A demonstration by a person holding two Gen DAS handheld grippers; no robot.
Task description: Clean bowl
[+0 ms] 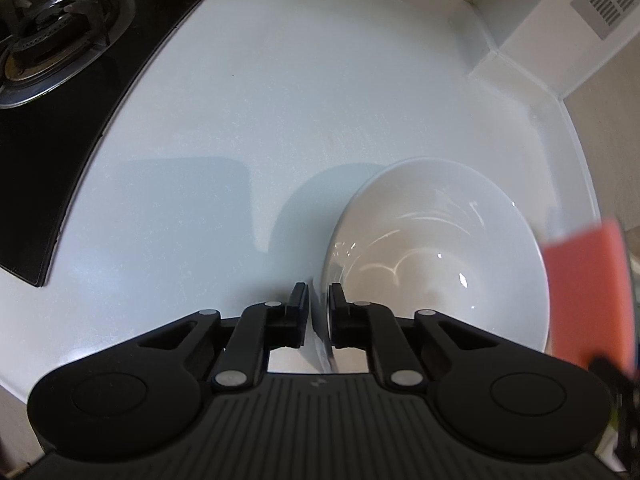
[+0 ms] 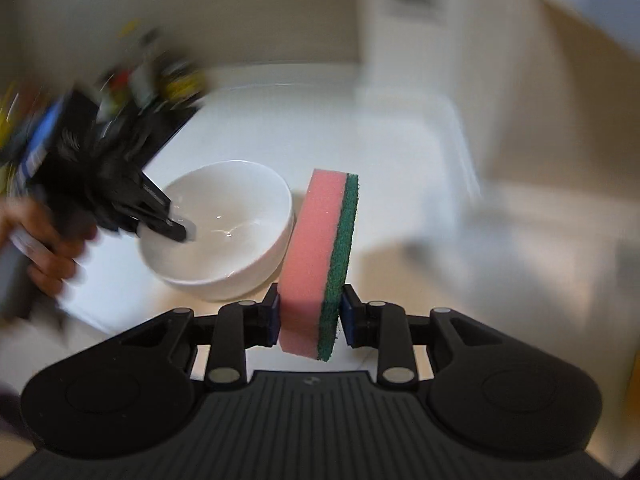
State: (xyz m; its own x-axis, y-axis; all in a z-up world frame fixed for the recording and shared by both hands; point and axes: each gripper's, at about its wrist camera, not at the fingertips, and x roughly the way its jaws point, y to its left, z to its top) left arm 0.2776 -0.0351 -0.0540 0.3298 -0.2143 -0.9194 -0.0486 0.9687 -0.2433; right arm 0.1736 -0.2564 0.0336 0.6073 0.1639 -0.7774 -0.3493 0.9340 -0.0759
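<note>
The white bowl [image 1: 436, 256] sits empty on the pale surface [image 1: 240, 160], the stove [image 1: 60, 60] off at ten o'clock. The left gripper [image 1: 319, 304] pinches the bowl's rim at its nine o'clock edge. The right gripper [image 2: 308, 316] jaws clamp a pink-and-green sponge [image 2: 320, 256], upright beside the bowl.

left gripper [image 1: 319, 300] pointing steeply down, jaws nearly together w/ the bowl [image 1: 436, 248] rim pinched between the pads, one finger inside, one outside. a bare hand [image 2: 44, 252] grips its handle, seen from right wrist cam. right gripper [image 2: 308, 316] angled down, jaws clamped on the sponge [image 2: 320, 256], held on edge, pink side left, green side right.
</note>
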